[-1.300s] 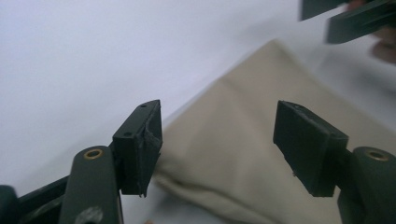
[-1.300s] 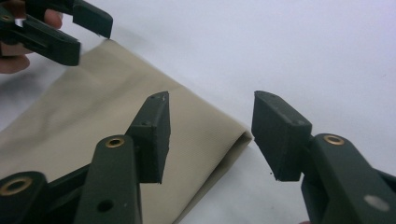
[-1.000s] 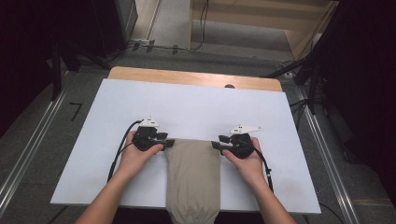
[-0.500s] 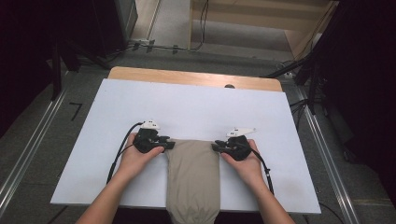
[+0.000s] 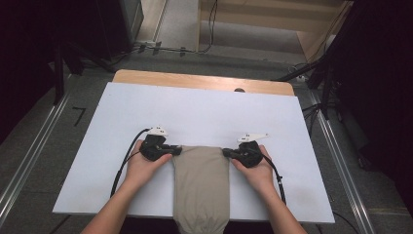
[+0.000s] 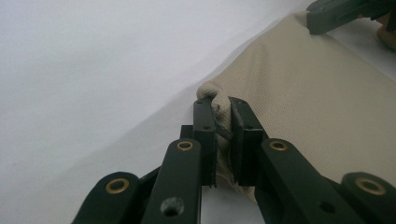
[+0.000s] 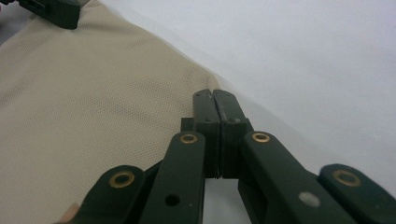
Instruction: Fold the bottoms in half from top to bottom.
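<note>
- Beige knit cloth (image 5: 201,187) is what we've got in hand here: it lies flat on the white surface (image 5: 204,112), on the near side, roughly centred, and its near end hangs over the front edge between our forearms.
- Our left tongs (image 5: 176,151) sit at the cloth's far left corner, and in the left gripper view (image 6: 223,135) there's a bunched bit of fabric pinched between the two black jaws. They've just been closing and now they're clamped on that corner, with only the thickness of the cloth between them.
- Our right tongs (image 5: 227,152) are at the far right corner. They've just been closing too, and in the right gripper view (image 7: 215,109) the jaws meet face to face right at the edge of the fabric.
- Honestly we can't tell from that view whether the right pair has any cloth nipped in it; the corner runs in under the jaw tips and that's all we can make out.
- Both tongs lie low on the surface and point inward at each other across the cloth's far edge, with a hand wrapped round each body.
- Fabric between the two corners looks smooth and flat.
- Behind the white sheet a strip of wooden board (image 5: 195,80) shows along the far edge.
</note>
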Action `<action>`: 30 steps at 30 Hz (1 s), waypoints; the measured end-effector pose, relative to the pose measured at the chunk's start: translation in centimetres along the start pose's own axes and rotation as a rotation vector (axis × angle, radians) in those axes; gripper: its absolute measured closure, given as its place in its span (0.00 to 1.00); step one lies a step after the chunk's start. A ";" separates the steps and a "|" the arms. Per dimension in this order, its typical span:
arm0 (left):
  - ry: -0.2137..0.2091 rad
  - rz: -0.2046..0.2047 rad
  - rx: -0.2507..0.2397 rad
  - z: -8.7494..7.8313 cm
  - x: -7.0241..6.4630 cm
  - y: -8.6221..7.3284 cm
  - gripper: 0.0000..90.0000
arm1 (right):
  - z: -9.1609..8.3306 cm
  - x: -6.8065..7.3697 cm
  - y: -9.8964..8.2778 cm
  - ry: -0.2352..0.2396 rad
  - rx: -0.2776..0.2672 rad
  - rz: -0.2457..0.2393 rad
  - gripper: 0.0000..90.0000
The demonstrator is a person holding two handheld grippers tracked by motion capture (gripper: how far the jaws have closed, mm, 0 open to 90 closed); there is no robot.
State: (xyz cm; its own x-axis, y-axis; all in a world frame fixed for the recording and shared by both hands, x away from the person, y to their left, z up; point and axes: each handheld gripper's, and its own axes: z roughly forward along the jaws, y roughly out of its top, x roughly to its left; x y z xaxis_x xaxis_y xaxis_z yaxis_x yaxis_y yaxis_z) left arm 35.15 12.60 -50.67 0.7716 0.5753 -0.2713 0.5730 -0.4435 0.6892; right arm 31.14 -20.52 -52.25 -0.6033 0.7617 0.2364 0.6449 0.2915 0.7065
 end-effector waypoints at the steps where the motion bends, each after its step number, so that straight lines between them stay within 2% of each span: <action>1: -0.002 -0.004 0.001 0.0 0.1 0.0 0.93 | 0.0 0.0 0.0 0.002 0.000 -0.002 0.98; 7: -0.019 -0.006 -0.031 -0.4 0.2 0.3 0.94 | -0.2 -0.1 0.1 -0.007 -0.007 -0.035 0.98; 11: -0.011 0.007 -0.050 -0.7 0.3 0.9 0.94 | -0.4 -0.4 0.3 -0.014 -0.029 -0.026 0.98; 15: -0.011 0.015 -0.065 -0.7 0.3 1.9 0.94 | -0.8 -0.9 0.8 -0.028 -0.036 -0.026 0.98; 18: -0.011 0.028 -0.067 -0.6 0.3 2.8 0.94 | -1.0 -1.0 1.4 -0.044 -0.034 -0.057 0.98; 26: -0.002 0.014 -0.106 -0.9 1.1 4.7 0.94 | -1.8 -1.6 3.0 -0.074 -0.064 -0.063 0.98; 30: 0.008 0.021 -0.123 -1.1 1.5 5.9 0.94 | -2.2 -2.0 4.1 -0.091 -0.077 -0.072 0.98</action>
State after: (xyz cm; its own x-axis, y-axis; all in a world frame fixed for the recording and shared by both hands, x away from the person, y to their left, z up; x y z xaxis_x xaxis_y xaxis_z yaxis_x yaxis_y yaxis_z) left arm 39.38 11.58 -46.29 0.7807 0.5725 -0.2506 0.5179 -0.3682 0.7722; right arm 33.96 -22.08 -48.39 -0.5994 0.7907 0.1249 0.5618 0.3044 0.7692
